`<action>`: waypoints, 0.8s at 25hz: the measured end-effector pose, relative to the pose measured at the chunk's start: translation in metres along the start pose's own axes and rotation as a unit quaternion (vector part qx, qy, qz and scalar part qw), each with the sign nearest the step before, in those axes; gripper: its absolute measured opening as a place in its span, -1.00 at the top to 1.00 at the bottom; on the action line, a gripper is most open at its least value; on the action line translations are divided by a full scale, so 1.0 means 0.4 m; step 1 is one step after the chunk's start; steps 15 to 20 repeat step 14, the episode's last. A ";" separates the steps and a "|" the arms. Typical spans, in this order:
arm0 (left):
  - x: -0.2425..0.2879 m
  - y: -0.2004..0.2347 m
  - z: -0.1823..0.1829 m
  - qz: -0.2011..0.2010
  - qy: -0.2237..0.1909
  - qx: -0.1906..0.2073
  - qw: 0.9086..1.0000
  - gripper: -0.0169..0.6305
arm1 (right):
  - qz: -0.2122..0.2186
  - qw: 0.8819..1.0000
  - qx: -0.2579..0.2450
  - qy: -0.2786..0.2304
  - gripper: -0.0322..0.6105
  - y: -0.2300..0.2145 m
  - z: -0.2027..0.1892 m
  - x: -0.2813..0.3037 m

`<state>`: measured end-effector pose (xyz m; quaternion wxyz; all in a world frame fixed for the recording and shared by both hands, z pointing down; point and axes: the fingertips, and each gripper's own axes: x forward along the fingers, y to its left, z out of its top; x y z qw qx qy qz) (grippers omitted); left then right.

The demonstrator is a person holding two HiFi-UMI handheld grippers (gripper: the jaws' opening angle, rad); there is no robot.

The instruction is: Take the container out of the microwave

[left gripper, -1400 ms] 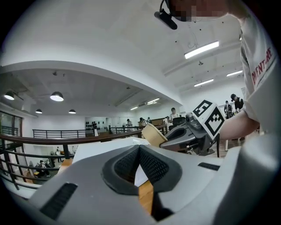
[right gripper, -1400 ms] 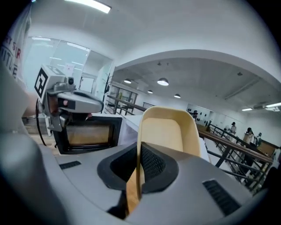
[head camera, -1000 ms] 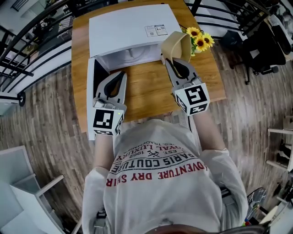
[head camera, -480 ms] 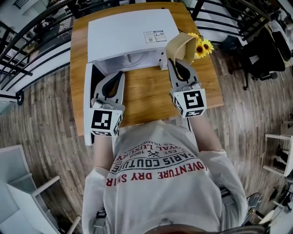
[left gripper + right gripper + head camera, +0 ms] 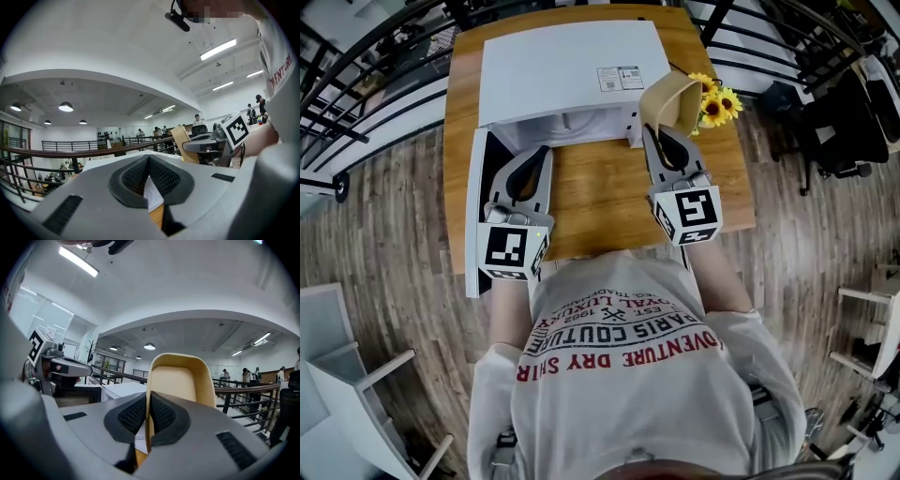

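The white microwave (image 5: 572, 61) stands at the back of the wooden table (image 5: 609, 187), its door (image 5: 475, 220) swung open to the left. My right gripper (image 5: 662, 131) is shut on the rim of a tan container (image 5: 672, 98), held level just off the microwave's front right corner. In the right gripper view the container (image 5: 176, 376) rises upright from the pinched jaws of the right gripper (image 5: 148, 399). My left gripper (image 5: 538, 152) hovers in front of the open cavity (image 5: 567, 127), next to the door. In the left gripper view the left gripper (image 5: 149, 158) has its pads together, holding nothing.
Yellow sunflowers (image 5: 716, 97) sit just right of the container at the table's right edge. Bare wood lies between the two grippers in front of the microwave. Black railings (image 5: 356, 103) and wood flooring surround the table.
My right gripper has carried the container a little to the right, off the microwave's front corner. The left gripper has hardly moved.
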<state>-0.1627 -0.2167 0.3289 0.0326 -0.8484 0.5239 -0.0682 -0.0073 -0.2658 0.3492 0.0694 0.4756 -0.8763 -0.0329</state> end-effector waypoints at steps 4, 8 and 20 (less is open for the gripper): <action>-0.001 0.002 -0.003 0.008 0.004 -0.001 1.000 0.91 | 0.004 1.000 -0.009 -0.006 0.80 0.005 0.001 0.003; -0.002 -0.005 -0.004 0.006 0.007 0.004 1.000 0.91 | 0.008 1.000 -0.009 -0.012 0.80 0.008 0.002 0.006; -0.006 -0.001 -0.002 0.009 0.006 0.005 1.000 0.91 | 0.016 1.000 -0.013 -0.017 0.80 0.023 0.006 0.009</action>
